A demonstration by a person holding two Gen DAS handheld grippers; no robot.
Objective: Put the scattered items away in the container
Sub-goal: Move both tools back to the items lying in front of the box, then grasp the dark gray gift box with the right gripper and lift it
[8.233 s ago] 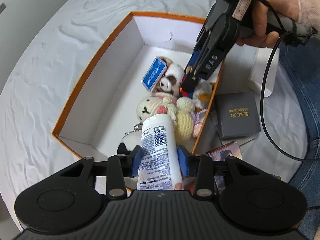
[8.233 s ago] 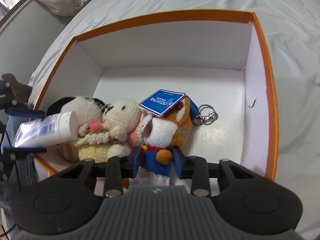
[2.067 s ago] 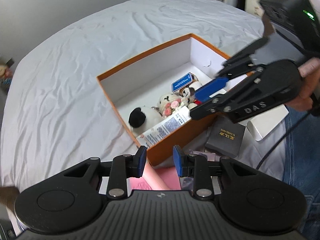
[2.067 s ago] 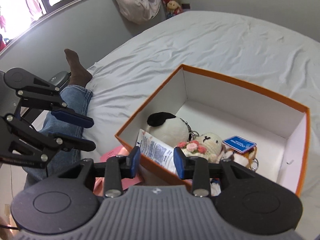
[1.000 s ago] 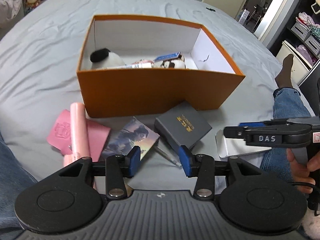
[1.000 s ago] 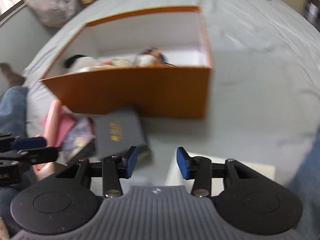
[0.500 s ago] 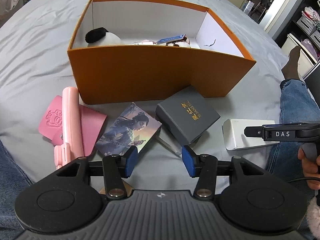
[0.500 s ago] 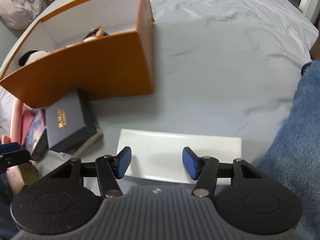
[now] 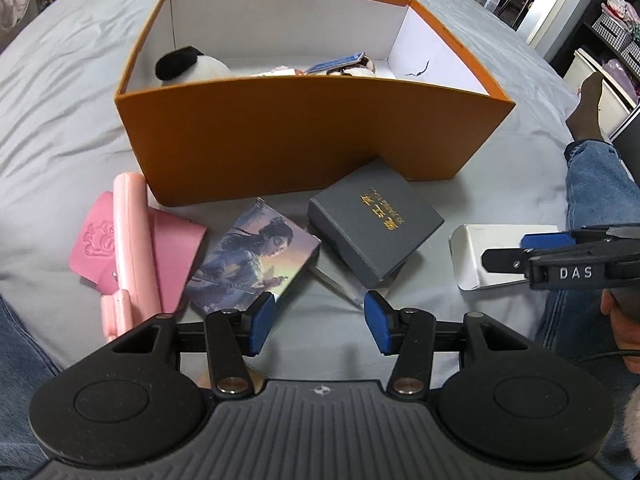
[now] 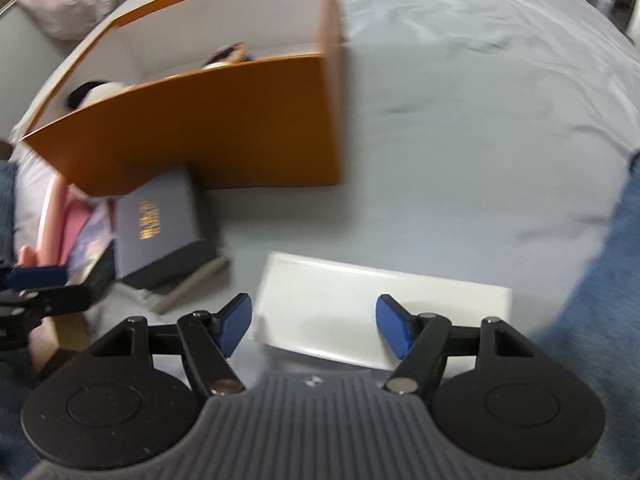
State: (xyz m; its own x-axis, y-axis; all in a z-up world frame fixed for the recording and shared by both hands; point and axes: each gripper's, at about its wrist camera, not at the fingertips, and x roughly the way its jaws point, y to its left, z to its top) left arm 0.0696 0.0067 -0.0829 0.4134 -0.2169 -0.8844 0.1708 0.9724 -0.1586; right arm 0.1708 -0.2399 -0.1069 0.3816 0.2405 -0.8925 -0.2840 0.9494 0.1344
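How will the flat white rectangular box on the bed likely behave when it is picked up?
The flat white rectangular box has straight edges and crisp corners, so it probably stays stiff. It looks thin, so likely light. Its smooth faces might slip between the pads of the right tool, whose jaws are opening wide above it; the soft grey bedsheet may give underneath.

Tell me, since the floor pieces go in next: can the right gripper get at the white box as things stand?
Probably yes: the right gripper, jaws opening with nothing gripped, hangs right over the white box, which lies uncovered on the bed.

"DAS" stands in white on the right claw (image 9: pixel 536 254); the grey box's (image 9: pixel 376 222) gold characters cannot be read.
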